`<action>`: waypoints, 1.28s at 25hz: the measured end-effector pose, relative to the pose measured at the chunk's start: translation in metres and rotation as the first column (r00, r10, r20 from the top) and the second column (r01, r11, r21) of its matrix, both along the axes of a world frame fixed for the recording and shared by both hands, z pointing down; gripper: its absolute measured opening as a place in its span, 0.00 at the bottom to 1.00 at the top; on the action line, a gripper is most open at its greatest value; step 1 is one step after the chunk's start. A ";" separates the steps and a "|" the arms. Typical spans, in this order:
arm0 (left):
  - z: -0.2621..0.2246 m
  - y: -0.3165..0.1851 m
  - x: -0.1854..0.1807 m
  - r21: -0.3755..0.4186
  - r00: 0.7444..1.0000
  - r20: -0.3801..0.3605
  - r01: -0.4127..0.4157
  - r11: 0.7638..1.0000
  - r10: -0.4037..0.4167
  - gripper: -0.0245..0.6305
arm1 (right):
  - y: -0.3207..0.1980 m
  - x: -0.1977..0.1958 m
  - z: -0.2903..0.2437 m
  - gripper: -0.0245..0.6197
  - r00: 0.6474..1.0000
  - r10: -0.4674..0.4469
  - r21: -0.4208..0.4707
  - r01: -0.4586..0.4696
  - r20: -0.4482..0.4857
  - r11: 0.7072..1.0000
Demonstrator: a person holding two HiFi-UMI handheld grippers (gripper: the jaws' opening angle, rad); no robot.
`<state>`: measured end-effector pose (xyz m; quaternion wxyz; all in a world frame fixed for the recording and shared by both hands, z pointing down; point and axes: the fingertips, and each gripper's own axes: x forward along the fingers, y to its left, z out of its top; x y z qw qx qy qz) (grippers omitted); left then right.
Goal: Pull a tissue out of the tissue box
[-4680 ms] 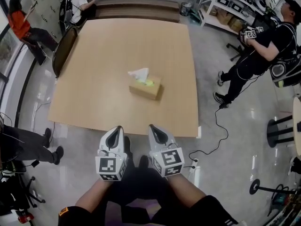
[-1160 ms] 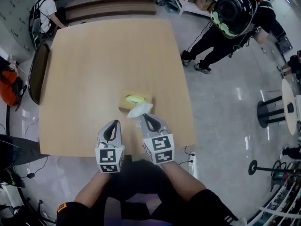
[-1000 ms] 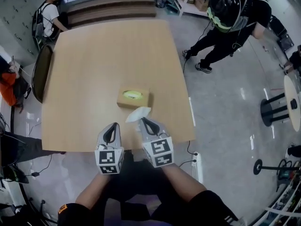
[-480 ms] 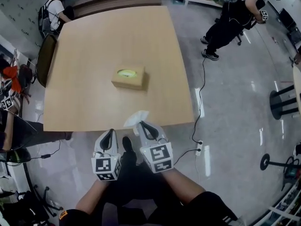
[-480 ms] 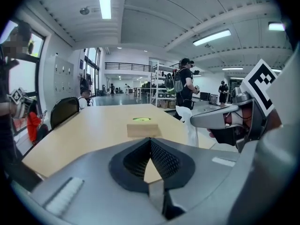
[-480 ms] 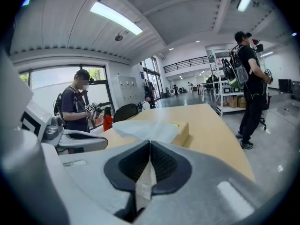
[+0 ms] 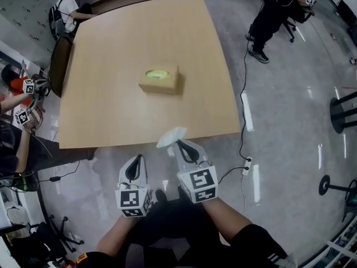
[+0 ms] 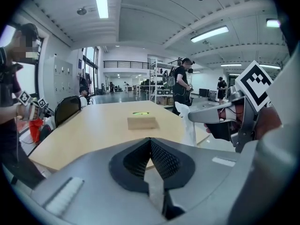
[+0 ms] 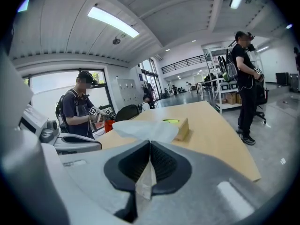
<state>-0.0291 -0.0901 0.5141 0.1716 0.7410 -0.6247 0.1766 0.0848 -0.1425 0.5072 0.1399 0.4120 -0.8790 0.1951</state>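
The tan tissue box (image 7: 160, 81) sits near the middle of the wooden table (image 7: 111, 54), with its green-rimmed slot up and no tissue standing out of it. My right gripper (image 7: 181, 144) is shut on a white tissue (image 7: 171, 137), which hangs free in the air just off the table's near edge. In the right gripper view the tissue (image 9: 149, 130) spreads beyond the jaw tips, in front of the box (image 9: 183, 128). My left gripper (image 7: 135, 160) floats beside it over the floor, its jaws together and holding nothing. In the left gripper view the box (image 8: 142, 122) lies ahead and the tissue (image 8: 189, 125) is on the right.
A dark chair (image 7: 59, 65) stands at the table's left edge. People are around: one seated at the far left corner (image 7: 66, 17), one at the left (image 7: 19, 113), one standing at the upper right (image 7: 273, 15). A cable runs to a power strip (image 7: 246, 166) on the floor.
Both grippers have drawn back from the box towards me, past the table's near edge. The tissue, once upright in the box, has come free and moved back with the right gripper.
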 end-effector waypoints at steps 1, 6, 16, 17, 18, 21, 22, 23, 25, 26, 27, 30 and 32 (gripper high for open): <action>-0.001 0.005 0.000 0.003 1.000 0.003 0.006 1.000 -0.006 0.07 | 0.005 0.000 0.000 0.04 1.000 -0.005 0.004 0.005 0.002 1.000; -0.010 0.035 -0.015 0.047 0.999 -0.008 0.048 0.998 -0.047 0.07 | 0.037 -0.020 -0.009 0.04 0.998 -0.056 0.026 0.056 0.001 0.998; -0.035 0.119 -0.079 0.157 0.999 -0.051 0.013 0.988 -0.005 0.07 | 0.142 -0.076 -0.027 0.04 0.997 0.014 0.060 -0.010 -0.070 0.998; -0.037 0.128 -0.081 0.167 0.998 -0.059 0.004 0.986 0.006 0.07 | 0.155 -0.078 -0.029 0.04 0.997 0.024 0.058 -0.019 -0.080 0.998; -0.037 0.136 -0.082 0.174 0.998 -0.066 -0.006 0.985 0.017 0.07 | 0.166 -0.078 -0.031 0.04 0.995 0.033 0.056 -0.028 -0.091 0.998; -0.031 0.154 -0.076 0.184 0.996 -0.076 -0.036 0.982 0.050 0.07 | 0.193 -0.071 -0.038 0.04 0.990 0.055 0.061 -0.047 -0.132 0.997; -0.029 0.159 -0.072 0.188 0.995 -0.082 -0.042 0.981 0.058 0.07 | 0.200 -0.067 -0.039 0.04 0.988 0.058 0.065 -0.049 -0.144 0.997; -0.028 0.164 -0.067 0.193 0.994 -0.092 -0.046 0.980 0.064 0.07 | 0.206 -0.064 -0.040 0.04 0.987 0.058 0.069 -0.048 -0.152 0.996; -0.031 0.172 -0.063 0.207 0.992 -0.107 -0.049 0.977 0.072 0.07 | 0.216 -0.063 -0.042 0.04 0.986 0.054 0.079 -0.042 -0.158 0.996; -0.035 0.174 -0.063 0.217 0.991 -0.111 -0.050 0.975 0.075 0.07 | 0.219 -0.065 -0.044 0.04 0.986 0.052 0.084 -0.039 -0.158 0.996; -0.039 0.176 -0.064 0.230 0.991 -0.110 -0.051 0.972 0.078 0.07 | 0.221 -0.067 -0.045 0.04 0.986 0.050 0.089 -0.036 -0.158 0.995; -0.052 0.179 -0.066 0.264 0.993 -0.094 -0.048 0.963 0.075 0.07 | 0.226 -0.070 -0.049 0.04 0.988 0.050 0.106 -0.034 -0.148 0.994; -0.058 0.180 -0.067 0.280 0.994 -0.085 -0.043 0.959 0.069 0.07 | 0.228 -0.068 -0.052 0.04 0.990 0.058 0.118 -0.043 -0.132 0.992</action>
